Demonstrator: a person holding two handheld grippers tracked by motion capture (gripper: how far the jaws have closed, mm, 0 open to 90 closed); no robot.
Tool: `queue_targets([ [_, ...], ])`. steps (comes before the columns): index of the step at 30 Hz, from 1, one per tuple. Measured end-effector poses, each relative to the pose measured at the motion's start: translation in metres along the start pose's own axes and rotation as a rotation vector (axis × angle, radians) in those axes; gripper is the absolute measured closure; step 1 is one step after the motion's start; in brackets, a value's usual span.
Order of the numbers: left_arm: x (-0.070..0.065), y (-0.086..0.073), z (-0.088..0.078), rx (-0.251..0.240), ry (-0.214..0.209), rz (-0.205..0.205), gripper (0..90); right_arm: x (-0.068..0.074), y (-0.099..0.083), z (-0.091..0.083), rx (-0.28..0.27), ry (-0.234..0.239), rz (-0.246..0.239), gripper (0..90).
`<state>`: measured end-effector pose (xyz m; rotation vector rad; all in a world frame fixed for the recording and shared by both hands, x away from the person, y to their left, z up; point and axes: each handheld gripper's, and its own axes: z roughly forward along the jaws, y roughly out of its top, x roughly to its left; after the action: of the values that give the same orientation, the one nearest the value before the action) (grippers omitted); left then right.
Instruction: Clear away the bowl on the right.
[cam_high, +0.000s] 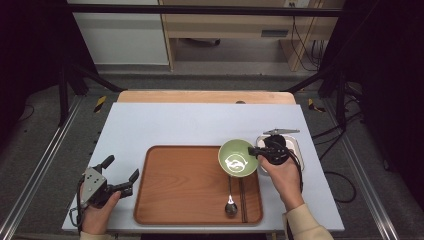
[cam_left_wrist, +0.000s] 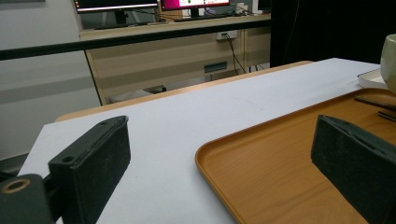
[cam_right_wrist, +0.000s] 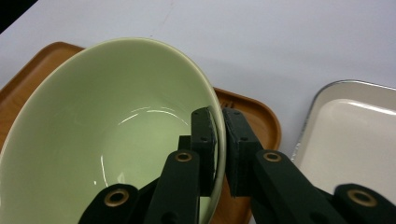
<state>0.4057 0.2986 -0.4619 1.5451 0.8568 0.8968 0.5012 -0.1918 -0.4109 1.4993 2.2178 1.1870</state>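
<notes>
In the high view, we are holding the green bowl (cam_high: 237, 157) by its rim with the right hand-held gripper (cam_high: 257, 151), over the far right corner of the wooden tray (cam_high: 190, 185). A spoon (cam_high: 230, 204) and a pair of dark chopsticks (cam_high: 242, 197) are lying on the tray just below the bowl, toward the near edge of the desk (cam_high: 175, 122). A white enamel dish (cam_high: 296, 145) is sitting beside the tray, near the right edge of the desk. We are judging that if the bowl swings as it comes down, it could land on the spoon handle or chopsticks and rock.

In the left gripper view, the left hand-held gripper (cam_left_wrist: 219, 163) is resting released, its jaws standing wide apart with nothing between them, at the near left corner of the tray (cam_left_wrist: 289, 172). It is giving the tray no support, so a hard set-down could be shifting it.

In the right gripper view, the right hand-held gripper (cam_right_wrist: 219, 140) is clenching the thin rim of the bowl (cam_right_wrist: 107, 135), one pad inside and one outside. The bowl is looking tilted, and we are thinking the glazed wall could be slipping or pivoting in so small a pinch, dropping onto the tray (cam_right_wrist: 252, 116) or knocking the dish (cam_right_wrist: 355, 135).
</notes>
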Motion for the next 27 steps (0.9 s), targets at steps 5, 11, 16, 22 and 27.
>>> queue_targets([
  [5,0.000,0.000,0.000,0.000,0.000,0.000,4.3,0.009,-0.001,0.006,0.014,0.017,-0.014,83.8],
  [11,0.000,0.000,0.000,0.001,0.000,0.001,4.3,0.017,-0.001,0.012,0.028,0.038,-0.030,83.9],
  [16,0.000,0.000,0.000,0.000,0.001,0.001,4.3,0.023,-0.002,0.016,0.039,0.056,-0.039,83.9],
  [22,0.000,0.000,0.000,-0.007,0.001,-0.001,4.3,0.031,-0.003,0.021,0.052,0.074,-0.052,83.9],
  [27,0.001,0.001,-0.001,-0.013,0.002,-0.002,4.3,0.036,-0.004,0.024,0.061,0.089,-0.064,83.9],
])
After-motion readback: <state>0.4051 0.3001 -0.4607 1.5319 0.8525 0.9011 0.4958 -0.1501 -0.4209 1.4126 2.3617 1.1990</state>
